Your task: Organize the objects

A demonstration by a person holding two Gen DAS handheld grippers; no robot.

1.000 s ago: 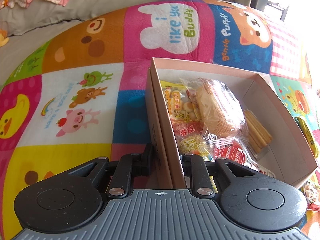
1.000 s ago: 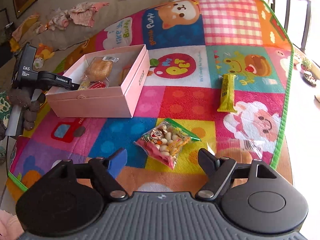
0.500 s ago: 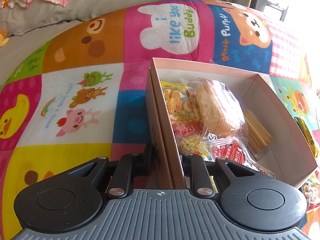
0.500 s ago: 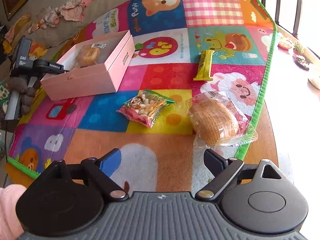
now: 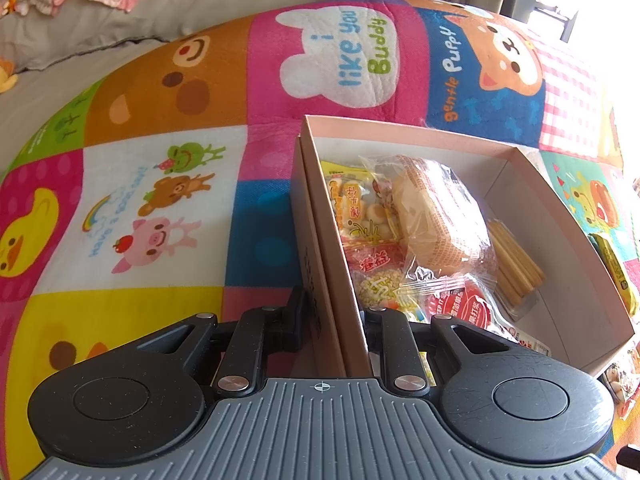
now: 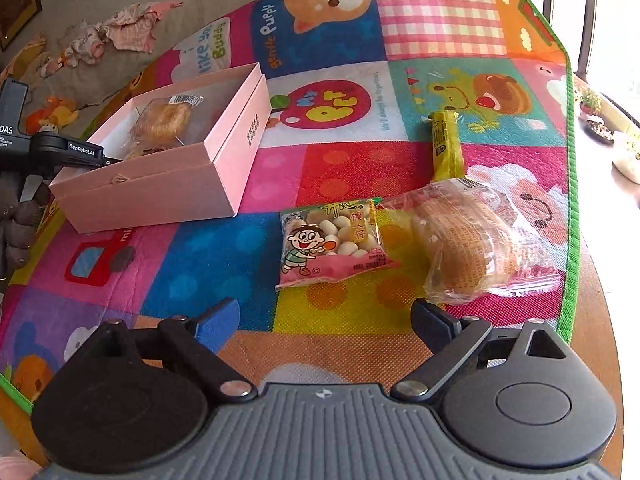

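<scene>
Snack bag [image 6: 332, 244] left of wrapped bun [image 6: 472, 244], box [image 6: 168, 184] farther left.

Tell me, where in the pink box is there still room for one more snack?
The pink box is bare at its far end and far right corner, past the wrapped bun and behind the biscuit sticks. The near half is crowded with snack packets, right up to the wall that the left tongs pinch.

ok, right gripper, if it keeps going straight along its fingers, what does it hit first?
Most likely the pink snack bag, lying on the mat ahead of the right gripper. Its jaws are opening, nothing between them. The wrapped bun sits off to the right. Depth is hard to judge here.
</scene>
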